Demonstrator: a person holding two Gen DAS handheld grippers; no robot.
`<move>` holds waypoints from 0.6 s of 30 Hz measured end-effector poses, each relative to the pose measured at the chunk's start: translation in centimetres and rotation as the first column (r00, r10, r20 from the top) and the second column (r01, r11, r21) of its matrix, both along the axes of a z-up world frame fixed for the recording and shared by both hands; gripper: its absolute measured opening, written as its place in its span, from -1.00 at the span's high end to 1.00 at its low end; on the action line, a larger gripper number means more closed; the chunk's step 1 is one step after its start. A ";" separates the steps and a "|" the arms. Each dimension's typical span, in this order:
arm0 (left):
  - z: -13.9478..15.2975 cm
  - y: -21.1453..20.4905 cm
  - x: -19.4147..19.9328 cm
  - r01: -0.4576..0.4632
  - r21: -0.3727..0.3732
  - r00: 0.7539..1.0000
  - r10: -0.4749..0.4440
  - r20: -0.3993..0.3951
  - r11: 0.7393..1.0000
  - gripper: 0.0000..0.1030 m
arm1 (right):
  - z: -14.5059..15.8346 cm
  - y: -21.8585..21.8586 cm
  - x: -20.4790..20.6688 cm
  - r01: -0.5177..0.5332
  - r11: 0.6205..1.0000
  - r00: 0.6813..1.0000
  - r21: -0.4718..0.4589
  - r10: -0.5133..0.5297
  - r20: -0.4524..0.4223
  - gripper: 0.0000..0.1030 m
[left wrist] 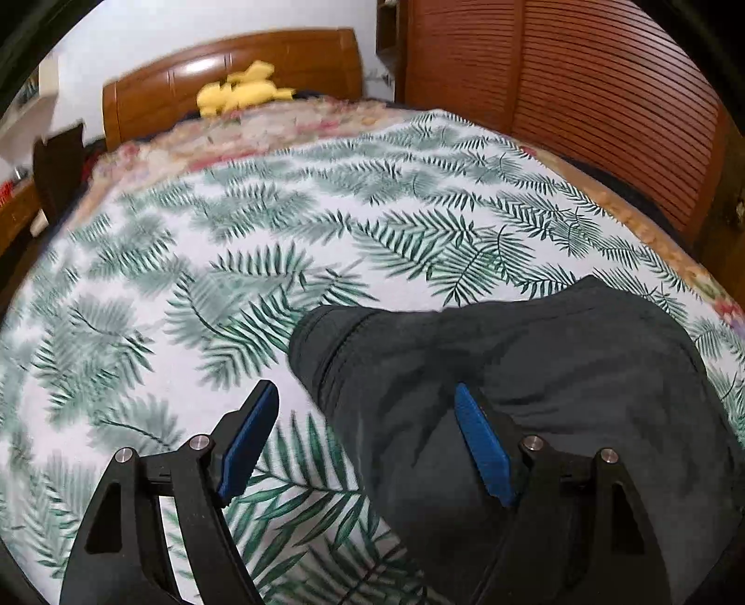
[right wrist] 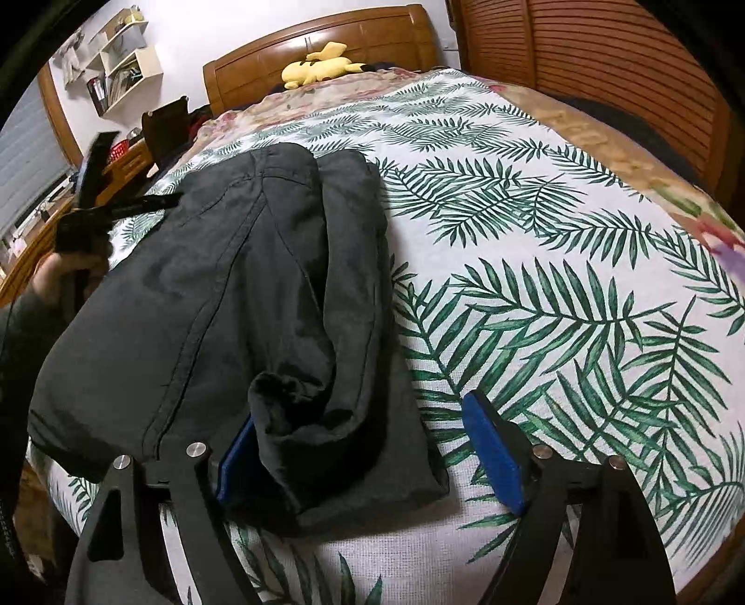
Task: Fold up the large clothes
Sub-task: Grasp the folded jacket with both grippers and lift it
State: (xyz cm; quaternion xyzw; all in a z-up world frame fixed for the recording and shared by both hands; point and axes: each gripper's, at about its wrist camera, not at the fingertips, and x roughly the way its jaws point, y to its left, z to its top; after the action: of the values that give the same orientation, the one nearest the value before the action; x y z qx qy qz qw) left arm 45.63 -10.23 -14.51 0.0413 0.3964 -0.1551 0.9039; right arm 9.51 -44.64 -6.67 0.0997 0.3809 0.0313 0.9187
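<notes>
Folding from here, you risk dragging the black garment [right wrist: 223,298] off the bed's [right wrist: 535,288] near edge, where it already lies. Beyond it toward the headboard [right wrist: 326,32] the bedspread is open. Both your right gripper [right wrist: 368,447] and left gripper [left wrist: 368,437] have fingers apart, holding nothing; a loose fold lies between the right's.

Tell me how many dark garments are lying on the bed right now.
1. A single dark garment, folded over itself, lies on the leaf-print bedspread toward the near edge. Nothing else dark lies on the visible spread, though the bed's far side is partly cut off.
</notes>
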 end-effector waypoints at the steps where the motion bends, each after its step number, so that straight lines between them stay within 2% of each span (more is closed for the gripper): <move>1: -0.4 0.0 0.4 0.007 -0.029 1.000 -0.008 -0.025 1.000 -0.54 | 0.0 0.1 -0.1 0.001 1.000 1.000 0.000 -0.001 0.001 -0.60; 4: -1.8 0.2 0.9 0.002 -0.072 0.996 -0.008 -0.087 0.997 -0.54 | 0.0 0.5 -0.5 -0.006 1.000 1.000 -0.002 0.006 0.006 -0.60; 6: -2.1 -0.3 0.9 0.003 -0.066 0.997 -0.008 -0.081 0.998 -0.53 | -0.1 0.6 -0.4 -0.012 1.000 1.000 0.008 0.012 0.002 -0.60; 8: -2.1 -0.7 0.8 0.009 -0.067 0.997 -0.014 -0.078 0.998 -0.41 | -0.2 0.7 -0.2 -0.019 1.000 1.000 0.012 0.019 -0.001 -0.56; 11: -1.9 -1.1 0.9 0.020 -0.066 0.996 -0.026 -0.084 0.998 -0.17 | -0.4 0.6 0.2 -0.065 0.995 0.998 0.077 0.066 -0.003 -0.20; 12: -1.8 -1.2 0.9 0.026 -0.067 0.996 -0.031 -0.085 0.997 -0.04 | -0.5 0.6 0.4 -0.082 0.992 0.997 0.099 0.083 -0.004 0.00; 13: -1.6 -1.3 0.9 0.030 -0.063 0.996 -0.035 -0.082 0.998 0.18 | -0.5 0.6 0.6 -0.106 0.986 0.994 0.129 0.107 -0.001 0.29; 14: -1.2 -1.8 0.6 0.045 -0.048 0.996 -0.049 -0.069 0.998 0.30 | -0.4 0.5 0.6 -0.124 0.980 0.992 0.154 0.125 0.007 0.37; 16: -0.3 -2.6 0.0 0.053 0.008 0.998 -0.053 -0.041 0.999 0.55 | 0.0 0.8 0.5 -0.146 0.981 0.989 0.127 0.142 0.034 0.61; 18: 0.7 -3.3 -0.5 0.049 0.054 0.999 -0.048 -0.019 0.997 0.63 | 0.7 0.8 0.1 -0.153 0.984 0.987 0.091 0.146 0.073 0.69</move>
State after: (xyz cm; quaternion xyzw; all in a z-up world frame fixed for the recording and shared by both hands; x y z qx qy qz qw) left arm 45.17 -13.56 -13.76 0.0743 0.4074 -0.1667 0.8948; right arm 9.59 -43.89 -6.00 0.1141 0.3551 0.1218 0.9198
